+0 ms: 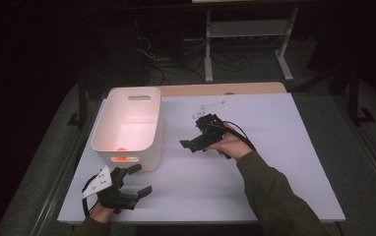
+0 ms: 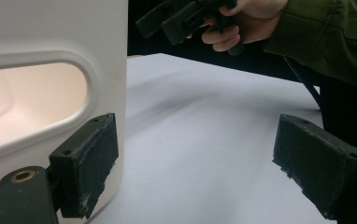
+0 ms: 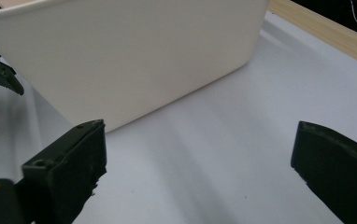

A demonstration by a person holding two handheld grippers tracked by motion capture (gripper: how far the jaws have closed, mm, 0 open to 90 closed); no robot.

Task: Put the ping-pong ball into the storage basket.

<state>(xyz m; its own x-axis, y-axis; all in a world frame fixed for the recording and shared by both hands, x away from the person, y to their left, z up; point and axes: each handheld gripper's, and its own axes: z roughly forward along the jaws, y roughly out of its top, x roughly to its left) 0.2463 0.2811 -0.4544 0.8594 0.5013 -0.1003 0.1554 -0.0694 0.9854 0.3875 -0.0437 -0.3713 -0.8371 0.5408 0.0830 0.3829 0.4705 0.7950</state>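
The white surface (image 1: pixel 274 162) carried one big thing, the white bin (image 1: pixel 133 115), standing upright at its left-rear part w/ a handle slot in each end wall. Your right gripper (image 1: pixel 193 133) hung just right of the bin, pointing at its long side, jaws wide apart & nothing between them. Your left gripper (image 1: pixel 141 179) sat near the front edge by the bin's near right corner, jaws also wide apart & empty; in the left gripper view one jaw was close against the bin's corner below the slot, contact or not I couldn't tell. A small orange item (image 1: pixel 121 149) lay inside the bin on its floor at the near end, apart from both grippers.

My read: the item was in, so this step was clearing away. To do that well, you needed to keep both sets of jaws apart, draw the right hand off w/o brushing the bin's side, and mind the left jaw at the corner, since a light bin would prob slide if nudged
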